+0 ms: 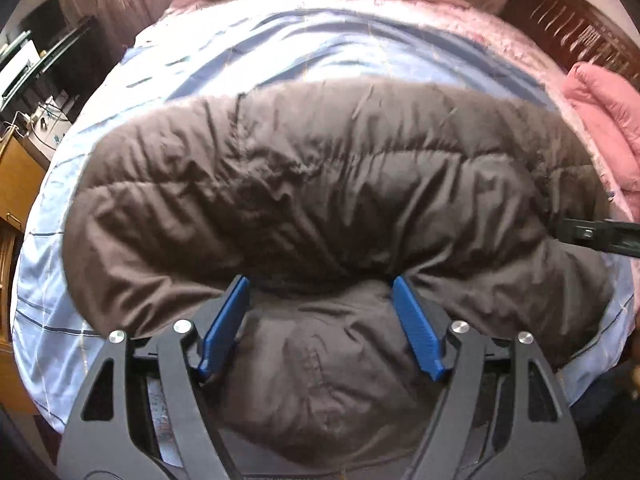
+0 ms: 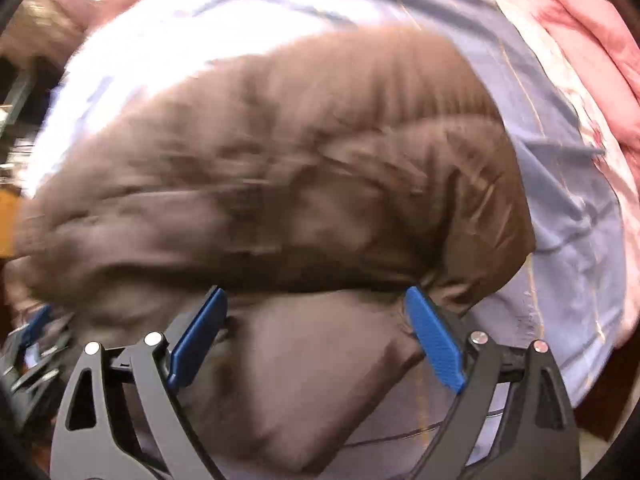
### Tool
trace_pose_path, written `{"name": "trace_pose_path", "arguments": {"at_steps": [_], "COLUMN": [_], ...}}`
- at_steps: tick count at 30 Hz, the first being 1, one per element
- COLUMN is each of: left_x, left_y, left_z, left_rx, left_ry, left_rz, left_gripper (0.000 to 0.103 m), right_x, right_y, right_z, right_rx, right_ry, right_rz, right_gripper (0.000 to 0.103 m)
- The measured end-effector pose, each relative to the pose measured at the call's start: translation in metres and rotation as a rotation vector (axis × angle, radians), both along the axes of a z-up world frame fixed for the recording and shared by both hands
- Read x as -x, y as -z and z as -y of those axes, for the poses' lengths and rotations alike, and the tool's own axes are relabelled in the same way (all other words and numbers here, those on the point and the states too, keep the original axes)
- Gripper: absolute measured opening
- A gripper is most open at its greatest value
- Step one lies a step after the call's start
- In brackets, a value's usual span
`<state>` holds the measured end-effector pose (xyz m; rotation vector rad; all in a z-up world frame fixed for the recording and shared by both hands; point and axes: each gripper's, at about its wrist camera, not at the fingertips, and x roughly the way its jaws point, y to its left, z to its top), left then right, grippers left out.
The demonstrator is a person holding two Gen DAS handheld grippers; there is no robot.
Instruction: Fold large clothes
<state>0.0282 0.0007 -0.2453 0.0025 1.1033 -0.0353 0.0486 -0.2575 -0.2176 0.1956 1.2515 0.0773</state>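
Note:
A large brown puffy jacket [image 1: 320, 184] lies folded over in a bulky roll across a bed with a light blue checked sheet [image 1: 256, 52]. My left gripper [image 1: 319, 282] hangs open over the jacket's near edge. A lower flap of brown fabric shows between its blue pads [image 1: 224, 320], which do not press on it. My right gripper [image 2: 316, 292] is open above the jacket [image 2: 280, 168] near its right end, with a brown flap under the gap. In the left wrist view the right gripper [image 1: 600, 234] pokes in at the right edge. The right wrist view is blurred.
A pink quilt [image 1: 608, 120] is heaped at the bed's right side and along the back. A dark slatted headboard [image 1: 568, 28] stands at upper right. At the left are a wooden cabinet [image 1: 16, 184] and a dark desk with electronics [image 1: 36, 68].

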Motion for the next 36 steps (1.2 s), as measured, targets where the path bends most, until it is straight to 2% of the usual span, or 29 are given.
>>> {"name": "trace_pose_path", "arguments": {"at_steps": [1, 3, 6, 8, 12, 14, 19, 28, 29, 33, 36], "left_x": [0.005, 0.012, 0.017, 0.018, 0.018, 0.016, 0.011, -0.004, -0.009, -0.016, -0.016], "left_y": [-0.007, -0.013, 0.003, 0.023, 0.033, 0.042, 0.05, 0.06, 0.06, 0.062, 0.049], "left_z": [-0.001, -0.002, -0.008, -0.019, -0.022, -0.023, -0.024, -0.023, -0.023, -0.02, -0.024], "left_rx": [-0.006, -0.03, -0.088, -0.063, -0.07, -0.058, -0.05, -0.056, -0.058, -0.062, -0.022], "left_ry": [-0.001, -0.007, -0.039, -0.07, -0.076, -0.088, -0.101, -0.119, -0.12, -0.121, -0.124], "left_rz": [0.021, 0.045, 0.007, -0.057, -0.07, -0.099, -0.125, -0.148, -0.149, -0.149, -0.116], "left_gripper": [0.075, 0.076, 0.076, 0.078, 0.08, 0.08, 0.081, 0.082, 0.082, 0.083, 0.079], "right_x": [0.014, 0.028, 0.03, 0.027, 0.018, 0.012, 0.005, 0.013, 0.031, 0.046, 0.048], "right_y": [-0.01, -0.005, 0.023, 0.037, 0.055, 0.064, 0.077, 0.087, 0.085, 0.088, 0.061], "right_z": [-0.011, -0.024, -0.035, -0.039, -0.037, -0.039, -0.044, -0.06, -0.063, -0.07, -0.063], "right_rx": [-0.037, -0.037, 0.062, 0.066, 0.061, 0.092, 0.141, 0.169, 0.169, 0.166, 0.142], "right_ry": [-0.048, -0.083, -0.097, -0.103, -0.084, -0.091, -0.103, -0.096, -0.094, -0.095, -0.101], "right_rz": [0.042, 0.046, 0.016, -0.007, -0.039, -0.044, -0.039, -0.039, -0.035, -0.032, 0.008], "right_gripper": [0.092, 0.092, 0.092, 0.092, 0.098, 0.102, 0.102, 0.102, 0.102, 0.102, 0.102]}}
